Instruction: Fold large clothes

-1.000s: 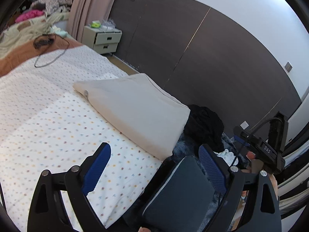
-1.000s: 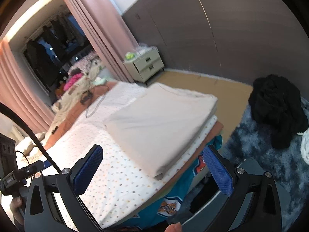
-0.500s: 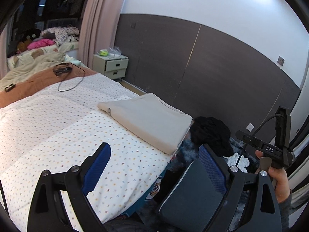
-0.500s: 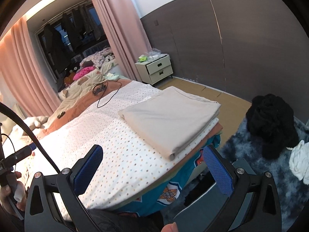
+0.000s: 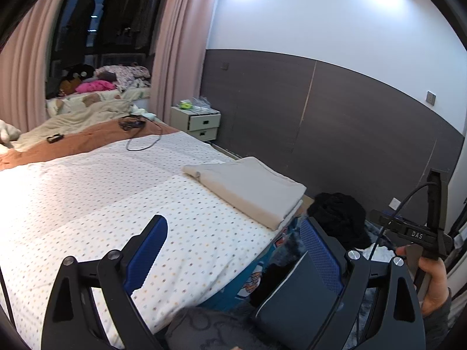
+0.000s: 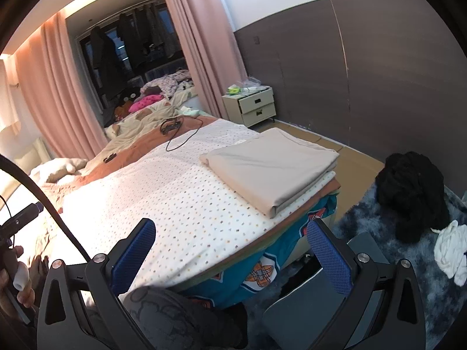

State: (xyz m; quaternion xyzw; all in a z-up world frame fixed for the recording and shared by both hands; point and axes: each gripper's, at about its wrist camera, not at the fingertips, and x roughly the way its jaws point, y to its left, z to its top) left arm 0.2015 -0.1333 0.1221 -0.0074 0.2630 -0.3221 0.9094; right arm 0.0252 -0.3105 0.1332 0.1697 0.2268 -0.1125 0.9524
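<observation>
A beige cloth, folded into a thick rectangle, lies at the near right corner of the bed with the dotted white sheet. My left gripper stands open above the sheet's near edge, nothing between its blue pads. My right gripper is open too and holds nothing. It hangs over the bed's foot, well short of the folded cloth. A black garment lies heaped on the shaggy rug right of the bed, a white one beside it.
A dark cushion sits on the floor just below the grippers. A bedside cabinet stands by the dark wall panel. A black cable and crumpled bedding lie at the bed's far end. A hand holds the other gripper's handle.
Both grippers have drawn back and tilted up from the bed. The folded cloth now looks smaller and farther off, and more of the room and window shows.
</observation>
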